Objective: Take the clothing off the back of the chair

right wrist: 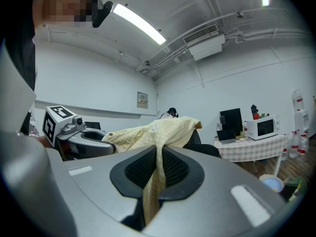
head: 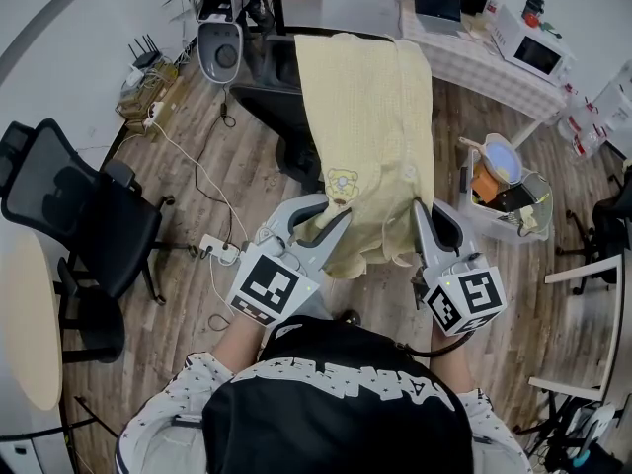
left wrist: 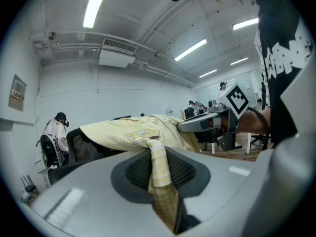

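Observation:
A pale yellow checked shirt [head: 367, 136] with a small bear patch is draped over the back of a black office chair [head: 272, 87], stretched toward me. My left gripper [head: 341, 223] is shut on the shirt's lower left hem, and the fabric [left wrist: 160, 174] runs pinched between its dark pads. My right gripper [head: 417, 208] is shut on the lower right hem; a fold of cloth [right wrist: 155, 179] hangs between its pads. Both grippers sit side by side at the near end of the shirt, level with the chair back. In the left gripper view the right gripper [left wrist: 207, 123] shows beside the shirt.
Another black office chair [head: 74, 215] stands at the left by a round table [head: 25, 319]. A power strip [head: 219, 250] and cables lie on the wood floor. A bin of items [head: 509, 200] stands at the right, and a microwave [head: 533, 52] sits on a checked-cloth table beyond.

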`<state>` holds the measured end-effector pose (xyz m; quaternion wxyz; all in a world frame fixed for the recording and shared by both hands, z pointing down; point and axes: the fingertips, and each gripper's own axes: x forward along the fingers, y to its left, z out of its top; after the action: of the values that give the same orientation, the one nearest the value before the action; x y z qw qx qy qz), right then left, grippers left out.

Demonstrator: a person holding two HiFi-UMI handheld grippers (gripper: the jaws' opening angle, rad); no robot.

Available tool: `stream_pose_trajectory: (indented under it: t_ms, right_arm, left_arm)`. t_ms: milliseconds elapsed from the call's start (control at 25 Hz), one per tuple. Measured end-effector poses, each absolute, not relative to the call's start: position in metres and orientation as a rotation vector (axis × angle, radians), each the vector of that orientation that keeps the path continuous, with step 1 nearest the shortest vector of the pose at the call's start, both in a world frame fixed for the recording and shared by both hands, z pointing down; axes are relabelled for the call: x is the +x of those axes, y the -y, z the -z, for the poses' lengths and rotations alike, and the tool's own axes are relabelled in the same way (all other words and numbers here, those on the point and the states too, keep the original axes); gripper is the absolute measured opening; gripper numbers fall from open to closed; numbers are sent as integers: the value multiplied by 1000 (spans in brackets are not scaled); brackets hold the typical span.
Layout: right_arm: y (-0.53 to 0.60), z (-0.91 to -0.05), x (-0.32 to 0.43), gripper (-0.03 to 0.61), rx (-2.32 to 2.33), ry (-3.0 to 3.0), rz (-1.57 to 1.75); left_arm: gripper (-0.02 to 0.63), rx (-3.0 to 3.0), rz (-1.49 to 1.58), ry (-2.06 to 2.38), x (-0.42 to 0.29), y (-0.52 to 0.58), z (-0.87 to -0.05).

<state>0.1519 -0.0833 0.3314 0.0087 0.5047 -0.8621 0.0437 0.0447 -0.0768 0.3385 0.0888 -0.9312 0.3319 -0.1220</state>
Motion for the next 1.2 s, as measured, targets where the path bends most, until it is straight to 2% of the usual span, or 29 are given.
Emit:
stream_pose_trajectory:
  t_ms: [1200]
  right_arm:
    - [60,-329,155,41,1563,2704,-113]
  left_arm:
    - [66,-2766,355,-975,52,54,-337]
